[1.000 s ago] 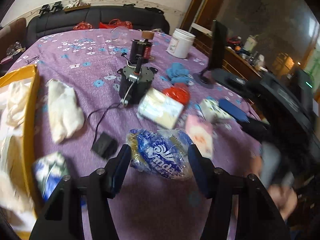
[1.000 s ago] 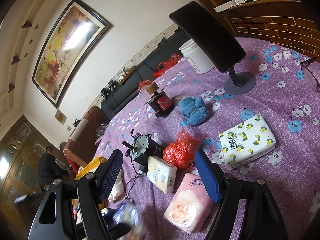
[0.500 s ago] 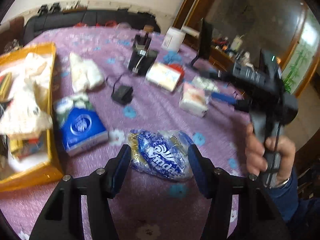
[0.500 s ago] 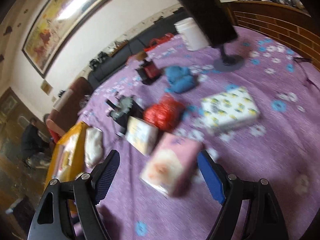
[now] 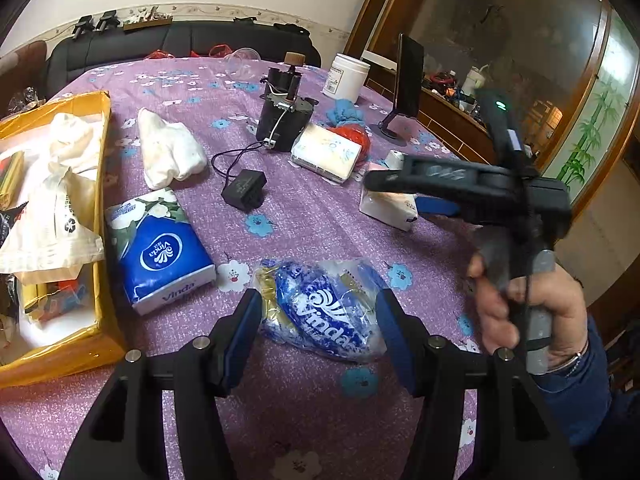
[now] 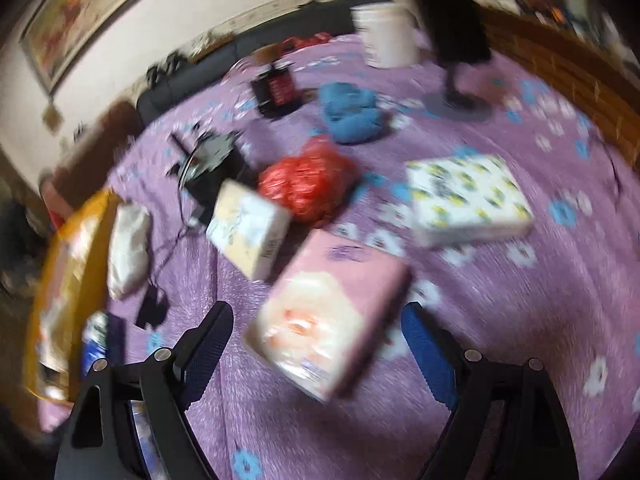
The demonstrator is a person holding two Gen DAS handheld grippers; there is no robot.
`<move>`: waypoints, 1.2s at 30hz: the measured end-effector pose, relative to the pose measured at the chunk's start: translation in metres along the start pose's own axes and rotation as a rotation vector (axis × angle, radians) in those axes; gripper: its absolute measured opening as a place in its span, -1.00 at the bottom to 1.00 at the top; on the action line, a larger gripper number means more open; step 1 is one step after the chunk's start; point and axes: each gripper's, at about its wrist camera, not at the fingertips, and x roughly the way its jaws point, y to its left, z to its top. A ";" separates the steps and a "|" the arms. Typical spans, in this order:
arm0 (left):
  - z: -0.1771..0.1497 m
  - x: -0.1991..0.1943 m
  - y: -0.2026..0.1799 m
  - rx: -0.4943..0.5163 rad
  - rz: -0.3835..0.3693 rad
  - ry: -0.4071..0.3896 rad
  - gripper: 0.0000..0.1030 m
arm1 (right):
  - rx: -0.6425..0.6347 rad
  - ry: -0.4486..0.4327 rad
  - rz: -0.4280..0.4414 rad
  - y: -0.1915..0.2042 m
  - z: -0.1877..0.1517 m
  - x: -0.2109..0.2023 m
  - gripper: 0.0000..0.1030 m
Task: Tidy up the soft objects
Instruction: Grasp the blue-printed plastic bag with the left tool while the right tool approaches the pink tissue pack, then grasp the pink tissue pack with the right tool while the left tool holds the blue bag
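Whole right wrist view motion-blurred; yellow box [image 5: 100, 216] cut off at the left edge of the left wrist view.

A home living room: black sofa [image 5: 180, 42] behind a floral-clothed table [image 5: 304, 220] (framed painting [image 6: 80, 20] above).

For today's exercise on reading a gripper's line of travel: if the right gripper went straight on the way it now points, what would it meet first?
Most likely the pink tissue pack, lying on the purple cloth between the open jaws of the right gripper, which have just been opening. The picture is blurred, so depth is uncertain.
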 end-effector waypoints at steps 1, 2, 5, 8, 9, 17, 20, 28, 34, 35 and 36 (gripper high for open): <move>0.000 0.000 0.000 -0.001 0.002 0.001 0.14 | -0.039 0.000 -0.037 0.007 -0.001 0.004 0.73; 0.000 0.001 0.000 -0.002 0.005 0.001 0.14 | -0.088 -0.016 -0.073 0.014 -0.004 0.006 0.71; 0.001 0.002 -0.001 -0.001 0.007 0.004 0.14 | -0.079 -0.041 -0.049 0.009 -0.003 0.003 0.28; 0.001 0.002 -0.003 0.007 0.016 0.003 0.14 | -0.026 -0.062 0.006 -0.003 -0.001 0.001 0.20; 0.001 0.002 -0.003 0.010 0.017 0.000 0.14 | -0.002 -0.078 0.047 -0.009 -0.001 -0.002 0.18; 0.001 0.002 -0.004 0.016 0.013 0.002 0.14 | 0.025 -0.216 0.234 -0.010 -0.003 -0.026 0.17; 0.000 0.003 -0.005 0.022 0.012 0.005 0.14 | -0.007 -0.226 0.273 -0.003 -0.003 -0.029 0.17; -0.001 0.001 -0.007 0.032 0.012 -0.006 0.14 | -0.017 -0.250 0.319 0.000 -0.006 -0.036 0.17; -0.001 0.000 -0.005 0.022 0.013 -0.005 0.14 | -0.013 -0.238 0.324 -0.002 -0.005 -0.033 0.17; -0.001 0.000 -0.006 0.023 0.014 -0.004 0.14 | -0.015 -0.240 0.324 -0.002 -0.005 -0.033 0.17; -0.001 0.000 -0.005 0.024 0.012 -0.003 0.14 | -0.018 -0.241 0.321 -0.002 -0.005 -0.033 0.17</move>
